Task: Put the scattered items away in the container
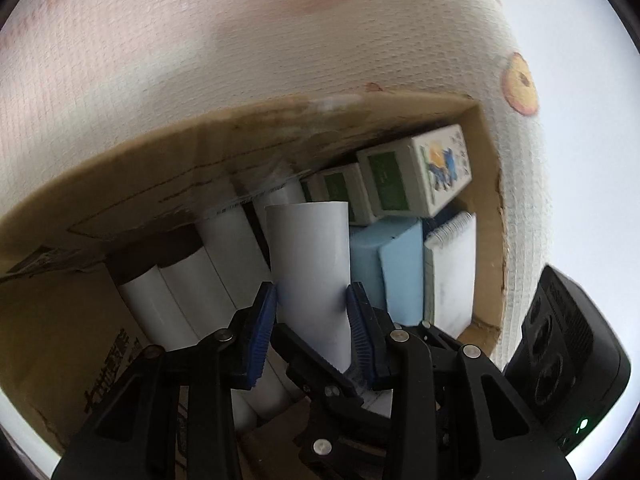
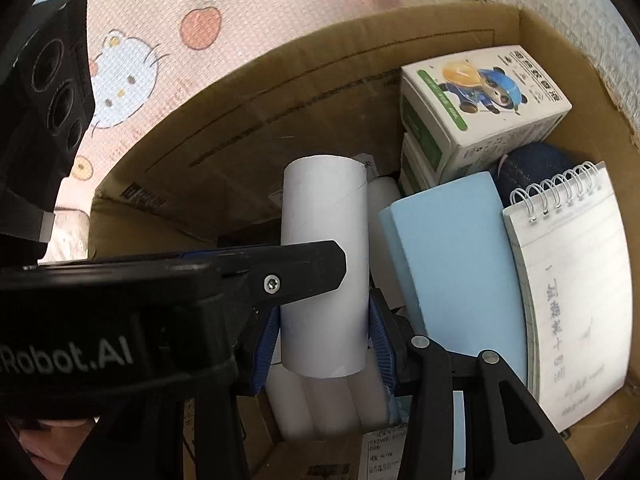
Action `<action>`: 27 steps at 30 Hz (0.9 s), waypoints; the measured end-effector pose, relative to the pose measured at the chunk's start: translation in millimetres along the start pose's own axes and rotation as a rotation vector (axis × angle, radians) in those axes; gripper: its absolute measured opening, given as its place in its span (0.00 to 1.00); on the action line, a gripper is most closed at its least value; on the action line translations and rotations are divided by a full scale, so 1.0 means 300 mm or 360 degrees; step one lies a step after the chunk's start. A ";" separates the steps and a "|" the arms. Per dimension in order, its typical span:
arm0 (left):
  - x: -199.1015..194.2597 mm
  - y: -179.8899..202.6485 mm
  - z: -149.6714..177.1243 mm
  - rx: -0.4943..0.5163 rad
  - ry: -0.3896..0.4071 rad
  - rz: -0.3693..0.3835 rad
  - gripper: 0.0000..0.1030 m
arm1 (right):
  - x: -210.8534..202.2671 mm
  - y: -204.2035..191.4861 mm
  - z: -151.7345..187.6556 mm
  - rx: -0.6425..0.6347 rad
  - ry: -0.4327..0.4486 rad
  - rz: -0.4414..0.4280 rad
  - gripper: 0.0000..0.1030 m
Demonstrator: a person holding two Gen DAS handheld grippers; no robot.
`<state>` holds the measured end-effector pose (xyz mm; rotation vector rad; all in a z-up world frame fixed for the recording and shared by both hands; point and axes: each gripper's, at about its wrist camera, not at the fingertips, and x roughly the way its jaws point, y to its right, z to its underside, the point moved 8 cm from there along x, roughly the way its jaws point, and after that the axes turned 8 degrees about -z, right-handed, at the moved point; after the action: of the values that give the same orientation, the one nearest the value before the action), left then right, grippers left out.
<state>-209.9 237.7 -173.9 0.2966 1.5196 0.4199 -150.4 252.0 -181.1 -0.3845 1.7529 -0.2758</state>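
Here my right gripper pinches a white paper tube inside the cardboard box; my left gripper also grips it.

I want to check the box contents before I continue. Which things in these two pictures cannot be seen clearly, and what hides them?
- Left wrist view: dark roll, upper part under the cardboard box flap.
- Right wrist view: dark blue thing, mostly behind the notepad and blue sponge; identity unclear.
- Right wrist view: lower panda box, mostly under the upper one.
- Right wrist view: shipping label, too small and cut off below.
- Both views: box floor, covered.
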 end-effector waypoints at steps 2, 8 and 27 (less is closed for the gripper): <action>0.009 -0.007 -0.002 -0.0030 -0.0010 0.0006 0.38 | 0.004 0.004 0.003 -0.0007 -0.0006 0.0010 0.39; 0.013 -0.028 -0.011 -0.0081 0.0042 -0.0030 0.00 | -0.010 0.005 0.021 -0.0047 -0.0027 0.0049 0.40; -0.093 0.049 0.018 0.0268 0.0011 -0.0236 0.21 | -0.028 -0.001 0.081 -0.0103 -0.0149 -0.0024 0.25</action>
<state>-205.8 238.8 -142.2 0.3116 1.5752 0.1765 -125.0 255.6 -178.6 -0.4507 1.6706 -0.2087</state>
